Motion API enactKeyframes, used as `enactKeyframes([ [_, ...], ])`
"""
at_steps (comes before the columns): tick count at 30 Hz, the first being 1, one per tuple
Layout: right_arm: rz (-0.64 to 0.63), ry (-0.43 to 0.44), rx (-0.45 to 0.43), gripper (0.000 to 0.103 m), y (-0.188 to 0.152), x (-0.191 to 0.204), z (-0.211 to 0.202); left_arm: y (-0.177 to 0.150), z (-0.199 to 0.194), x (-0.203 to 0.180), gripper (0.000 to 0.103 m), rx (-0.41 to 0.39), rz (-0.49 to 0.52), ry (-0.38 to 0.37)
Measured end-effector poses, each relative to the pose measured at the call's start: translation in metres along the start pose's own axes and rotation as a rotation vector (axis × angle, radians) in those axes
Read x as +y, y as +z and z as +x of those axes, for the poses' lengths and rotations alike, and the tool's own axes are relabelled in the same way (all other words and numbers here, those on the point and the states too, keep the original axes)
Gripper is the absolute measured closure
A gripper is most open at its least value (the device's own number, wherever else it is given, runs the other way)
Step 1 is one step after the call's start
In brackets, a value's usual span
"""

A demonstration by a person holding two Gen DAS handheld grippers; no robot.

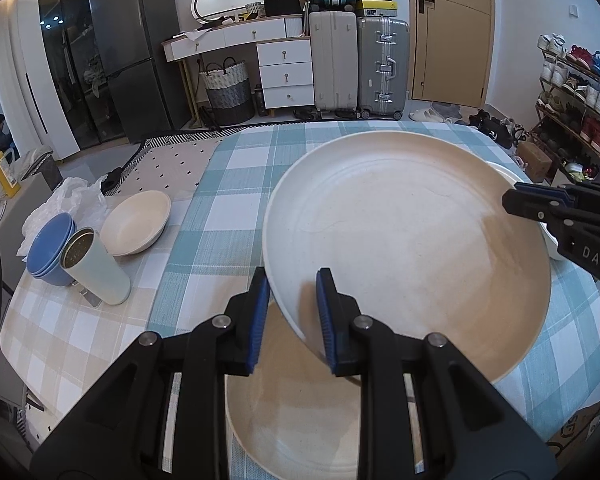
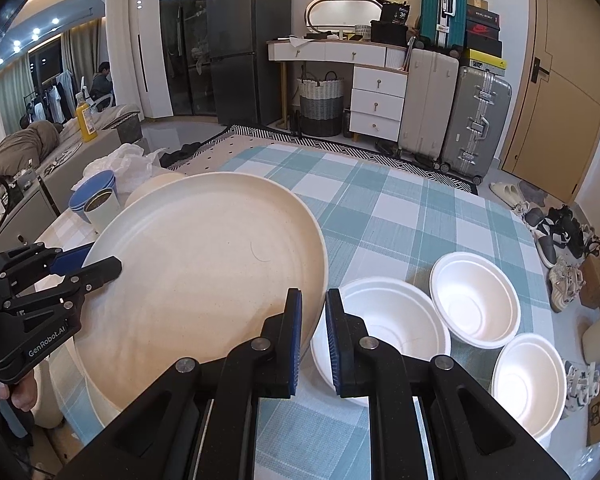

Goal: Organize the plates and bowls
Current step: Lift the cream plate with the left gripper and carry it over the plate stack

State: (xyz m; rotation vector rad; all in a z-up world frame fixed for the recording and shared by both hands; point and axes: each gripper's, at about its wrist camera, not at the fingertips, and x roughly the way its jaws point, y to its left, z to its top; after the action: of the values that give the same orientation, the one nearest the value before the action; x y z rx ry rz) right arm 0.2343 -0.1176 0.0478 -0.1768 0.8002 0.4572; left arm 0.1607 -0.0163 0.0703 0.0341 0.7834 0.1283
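A large cream plate (image 1: 408,248) is held tilted above the checked tablecloth; it also shows in the right wrist view (image 2: 204,280). My left gripper (image 1: 292,312) is shut on its near-left rim. My right gripper (image 2: 314,336) is shut on the opposite rim and shows in the left wrist view (image 1: 512,200). A second cream plate (image 1: 300,412) lies on the table under the held one. Three white bowls (image 2: 384,328) (image 2: 476,300) (image 2: 528,384) sit at the right. A cream bowl (image 1: 138,226) and stacked blue bowls (image 1: 50,248) sit at the left.
A pale cylindrical canister (image 1: 94,266) stands beside the blue bowls, with a crumpled plastic bag (image 1: 72,200) behind them. The table (image 1: 228,184) ends at the far side, with suitcases (image 1: 360,64), a white dresser and a shoe rack (image 1: 572,92) beyond.
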Motion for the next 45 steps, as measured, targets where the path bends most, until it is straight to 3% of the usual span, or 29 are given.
enactKeyframes([
  [23,-0.007,0.024,-0.014,0.091,-0.039,0.041,-0.022,-0.055,-0.031,0.027,0.083,-0.014,-0.006,0.027],
  [45,-0.008,0.033,0.041,0.091,-0.072,0.074,0.008,-0.101,-0.002,0.057,0.083,-0.004,-0.038,0.039],
])
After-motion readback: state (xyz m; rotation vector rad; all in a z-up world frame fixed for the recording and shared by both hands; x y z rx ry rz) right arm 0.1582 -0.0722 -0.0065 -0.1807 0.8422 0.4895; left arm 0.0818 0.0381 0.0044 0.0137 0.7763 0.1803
